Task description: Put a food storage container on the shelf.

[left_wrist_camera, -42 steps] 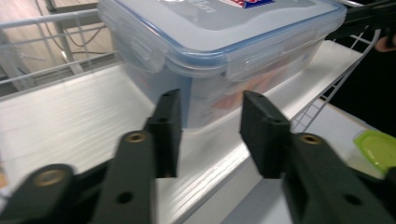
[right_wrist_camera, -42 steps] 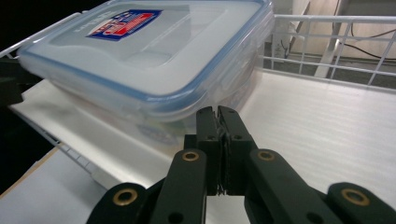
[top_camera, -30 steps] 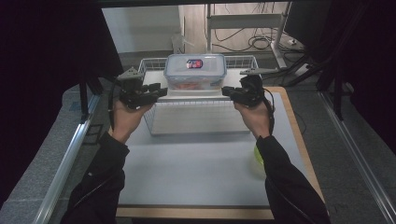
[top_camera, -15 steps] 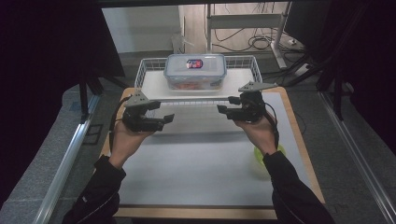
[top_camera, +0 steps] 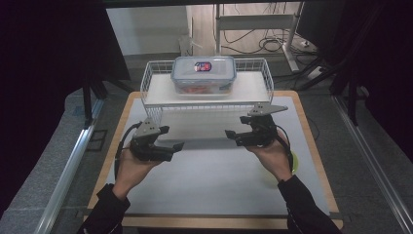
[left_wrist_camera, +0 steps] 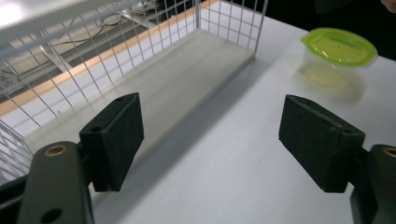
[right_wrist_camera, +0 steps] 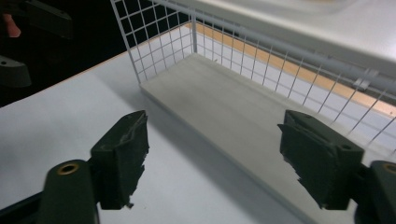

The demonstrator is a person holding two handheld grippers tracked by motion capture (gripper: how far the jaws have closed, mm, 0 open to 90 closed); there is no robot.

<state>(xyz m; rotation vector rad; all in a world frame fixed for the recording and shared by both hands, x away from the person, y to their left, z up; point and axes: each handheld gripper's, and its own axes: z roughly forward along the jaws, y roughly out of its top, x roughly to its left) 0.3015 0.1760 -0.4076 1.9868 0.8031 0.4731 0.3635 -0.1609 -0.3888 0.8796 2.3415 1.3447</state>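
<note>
Wire shelf rack, white, stands at the far middle of the white table, and everything else is placed from it. On its top board sits a clear plastic box with a bluish lid and a red and blue label, with something orange inside; the box lies roughly centred on the rack's top. Under that board the rack has a lower pale board, seen through the mesh in both gripper views, and that lower level is bare. In front of the rack, near its left end, the left gripper is held in the person's left hand, apart from the mesh and pointing toward the middle. Near the rack's right front end the right gripper is held in the right hand, also apart from the rack and pointing inward. Each gripper view shows its jaws spread wide with nothing between them. A small clear tub with a green lid stands on the table in front of the rack's right end, partly hidden by the right hand in the high view. Dark sleeves cover both forearms.
</note>
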